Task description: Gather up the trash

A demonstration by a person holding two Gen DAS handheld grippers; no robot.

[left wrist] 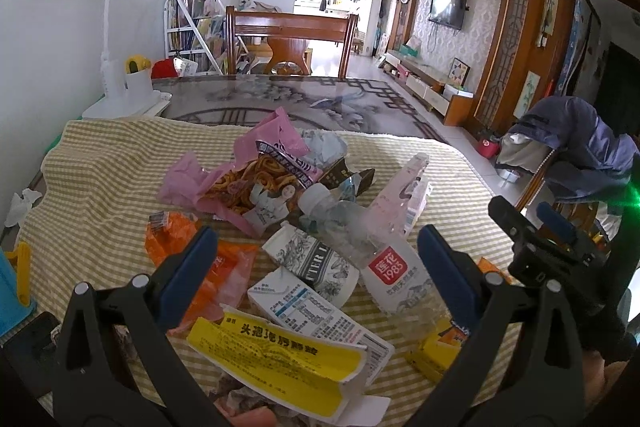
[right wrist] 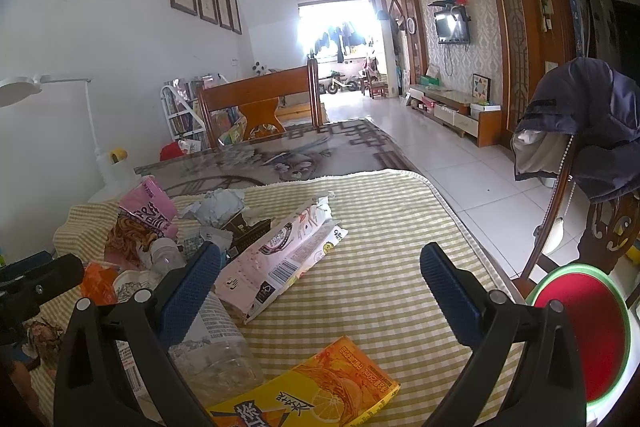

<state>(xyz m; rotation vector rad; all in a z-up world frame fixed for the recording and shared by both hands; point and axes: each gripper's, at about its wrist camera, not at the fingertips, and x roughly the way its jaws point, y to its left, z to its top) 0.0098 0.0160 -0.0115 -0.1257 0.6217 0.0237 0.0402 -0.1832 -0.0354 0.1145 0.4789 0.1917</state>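
A pile of trash lies on a yellow checked cloth [left wrist: 104,163]. In the left wrist view I see a pink snack bag [left wrist: 256,167], an orange wrapper [left wrist: 224,275], a crushed clear bottle with a red label [left wrist: 384,267], milk cartons [left wrist: 316,259] and a yellow-and-white wrapper [left wrist: 280,359]. My left gripper [left wrist: 316,267] is open above the cartons, holding nothing. My right gripper [right wrist: 320,279] is open and empty over the cloth [right wrist: 380,227], between a pink wrapper [right wrist: 276,255] and a yellow drink carton [right wrist: 316,391]; it also shows in the left wrist view [left wrist: 540,223]. A clear bottle [right wrist: 216,343] lies by its left finger.
A white desk lamp [left wrist: 108,39] stands at the table's back left. A wooden chair [left wrist: 288,43] is beyond the table. Another chair with a blue jacket [right wrist: 580,131] stands at the right. A red round bin with a green rim [right wrist: 580,331] sits at the right edge.
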